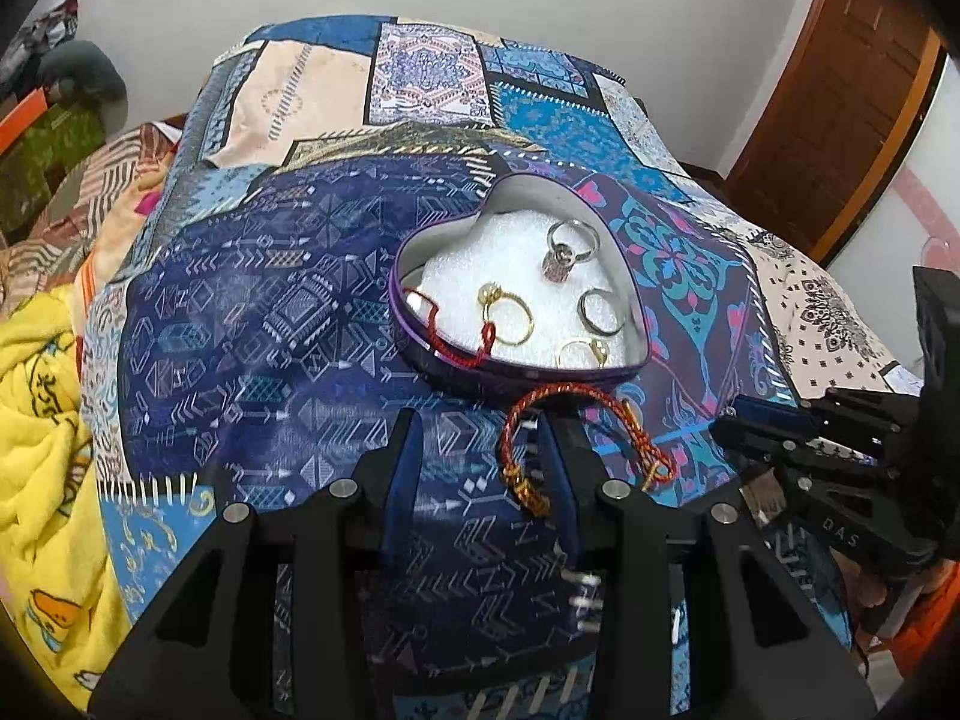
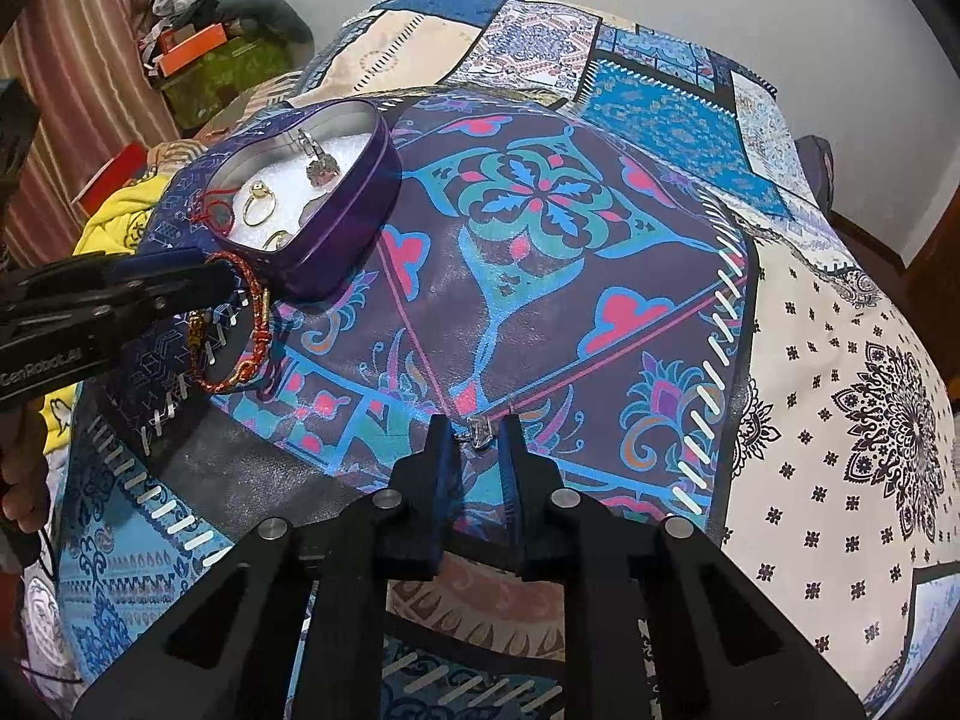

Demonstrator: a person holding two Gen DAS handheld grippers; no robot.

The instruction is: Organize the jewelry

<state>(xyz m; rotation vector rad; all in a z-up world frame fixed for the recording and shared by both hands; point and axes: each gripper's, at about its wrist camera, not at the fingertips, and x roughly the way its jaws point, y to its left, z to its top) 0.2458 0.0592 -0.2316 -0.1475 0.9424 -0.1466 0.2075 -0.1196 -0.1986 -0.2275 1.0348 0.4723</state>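
Note:
A purple heart-shaped tin (image 1: 420,354) (image 2: 348,228) with white foam holds several rings and a thin red cord (image 1: 447,336). A red-and-gold braided bracelet (image 1: 591,402) (image 2: 255,312) lies on the cloth just in front of the tin. My left gripper (image 1: 480,438) is open above the cloth, its right finger beside the bracelet's left side. My right gripper (image 2: 477,420) has its jaws narrowly apart around a small silver ring with a clear stone (image 2: 480,433) on the cloth; whether they press it is unclear.
A patterned patchwork cloth (image 2: 540,210) covers the raised surface. A yellow blanket (image 1: 42,420) lies at the left, with boxes and clutter (image 2: 198,54) behind. A wooden door (image 1: 840,102) stands at the right by a white wall.

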